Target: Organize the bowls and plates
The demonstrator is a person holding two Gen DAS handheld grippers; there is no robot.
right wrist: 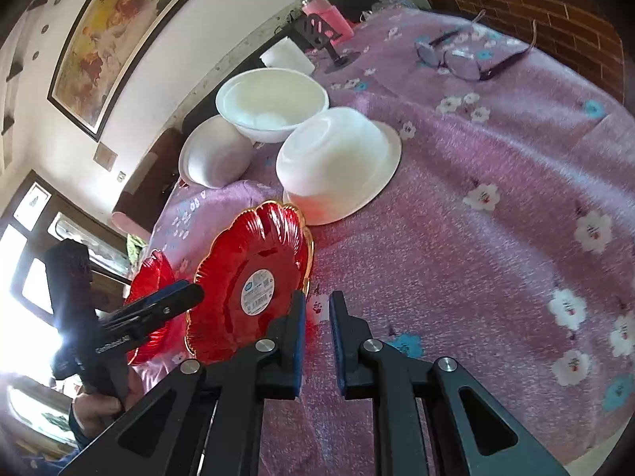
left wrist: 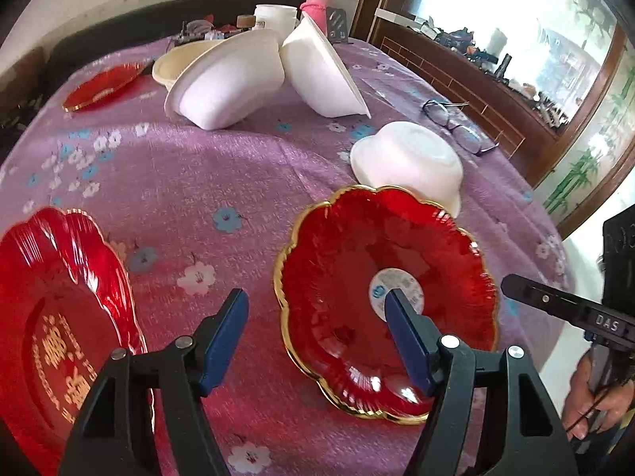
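My left gripper [left wrist: 317, 301] is open and empty; its right finger hangs over a gold-rimmed red plate [left wrist: 349, 261] with a round white label, which lies on the purple cloth. A second red plate [left wrist: 59, 297] with gold lettering lies at the left, a third red plate [left wrist: 103, 85] at the far left. An upturned white bowl [left wrist: 408, 162] sits just behind the labelled plate. Two white bowls [left wrist: 234, 79] lean on their sides further back. My right gripper [right wrist: 317, 303] has a narrow gap, holds nothing, and sits beside the labelled plate [right wrist: 254, 277].
A cream bowl [left wrist: 178, 61] lies behind the tilted ones. Glasses [left wrist: 456, 123] lie near the table's right edge. A pink bottle [left wrist: 317, 0], a white jar [left wrist: 276, 18] and clutter stand at the back. The right gripper's finger [left wrist: 555, 305] shows at the right edge.
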